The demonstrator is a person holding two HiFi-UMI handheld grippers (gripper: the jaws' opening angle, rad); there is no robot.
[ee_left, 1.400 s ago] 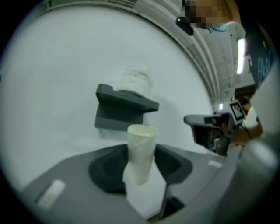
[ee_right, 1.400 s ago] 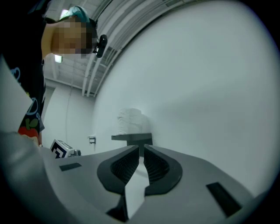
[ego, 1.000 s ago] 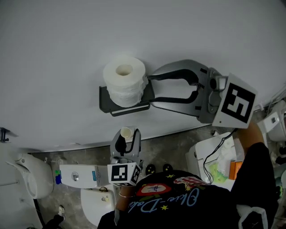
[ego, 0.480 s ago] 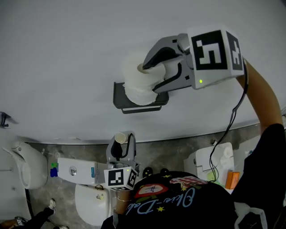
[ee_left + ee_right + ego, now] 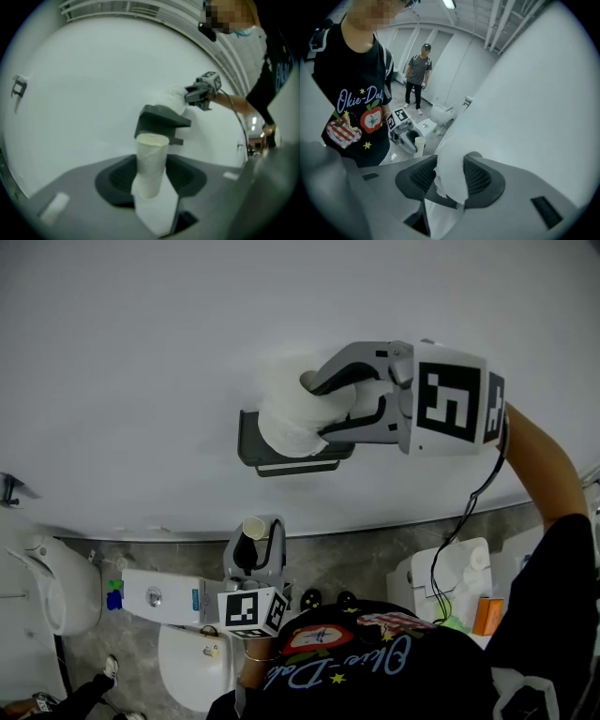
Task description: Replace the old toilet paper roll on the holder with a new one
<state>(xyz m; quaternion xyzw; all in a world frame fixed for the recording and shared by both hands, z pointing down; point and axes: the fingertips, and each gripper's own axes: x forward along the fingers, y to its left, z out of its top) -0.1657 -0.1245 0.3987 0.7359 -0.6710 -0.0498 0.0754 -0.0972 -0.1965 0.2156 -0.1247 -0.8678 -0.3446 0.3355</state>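
Regripping new toilet paper roll (image 5: 284, 420) on wall holder (image 5: 251, 452) with right gripper (image 5: 317, 407), now from above instead of sideways, just narrowed and pinching it. Clamping old cardboard tube (image 5: 151, 164) in left gripper (image 5: 255, 542). Replacement judged nearly done.

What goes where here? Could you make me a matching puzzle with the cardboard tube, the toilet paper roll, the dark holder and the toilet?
Things:
1. cardboard tube
2. toilet paper roll
3. holder
4. toilet

Places:
A. fixed to the white wall
B. low at the head view's left edge
C. between the jaws of the left gripper
D. sitting on the holder

Pairs: 1-C, 2-D, 3-A, 4-B.
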